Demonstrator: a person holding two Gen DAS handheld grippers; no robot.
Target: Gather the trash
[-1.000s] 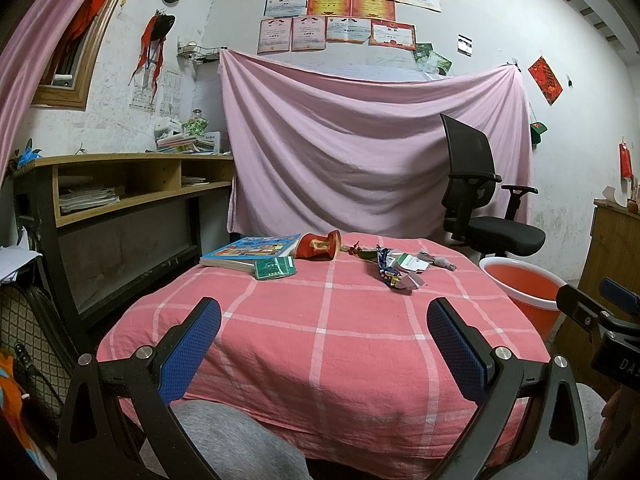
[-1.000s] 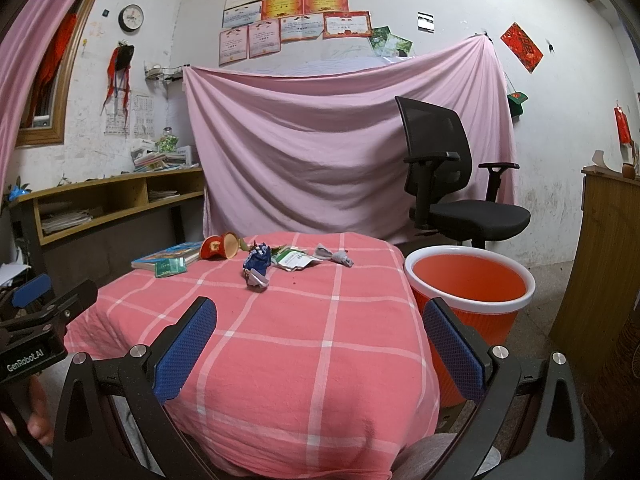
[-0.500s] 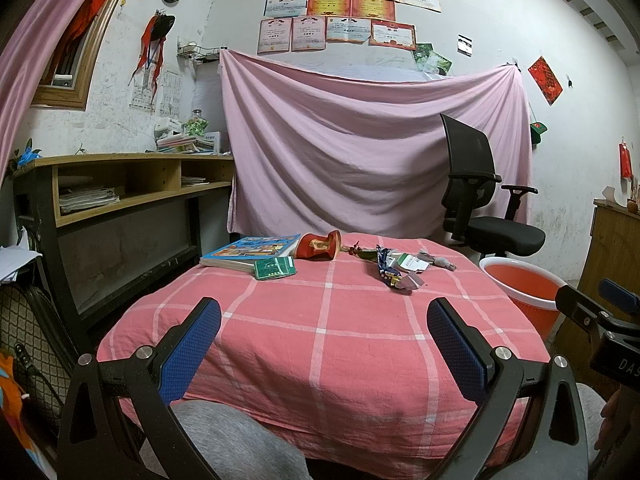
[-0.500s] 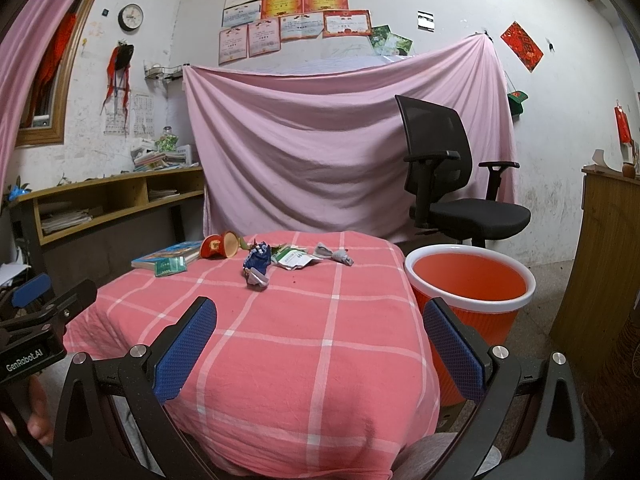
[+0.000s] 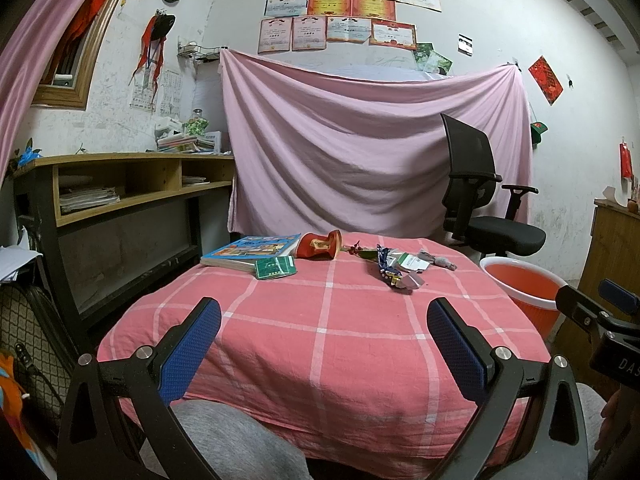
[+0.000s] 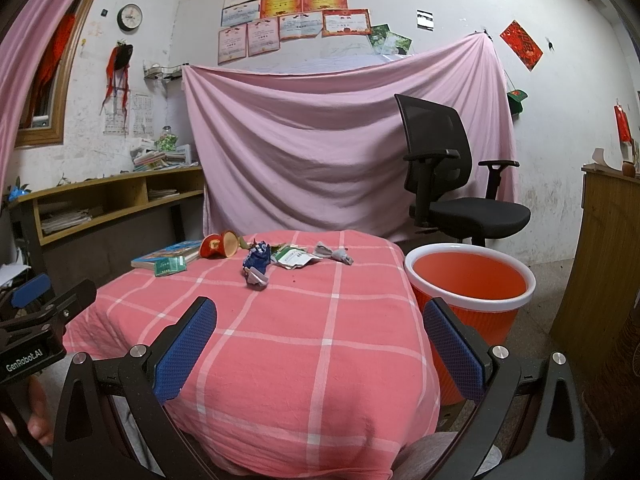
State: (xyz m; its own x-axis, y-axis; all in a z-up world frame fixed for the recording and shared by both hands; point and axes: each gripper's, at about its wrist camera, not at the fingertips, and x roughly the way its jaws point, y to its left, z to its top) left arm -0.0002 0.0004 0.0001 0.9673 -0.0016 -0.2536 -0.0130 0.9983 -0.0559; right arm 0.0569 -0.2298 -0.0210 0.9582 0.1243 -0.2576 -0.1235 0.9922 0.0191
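Pink checked tablecloth before draped pink sheet, orange bin beside.

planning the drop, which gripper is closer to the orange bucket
Right. The right gripper sits at the table's near right corner, with the orange bucket just ahead on its right. The left gripper is farther left, with the bucket across the table.

Near half of my table: bare cloth, open run for both tongs. Far edge crowded: book and green packet left, red cup middle, wrapper litter right. Orange bin hugs the table's right side; office chair behind it.
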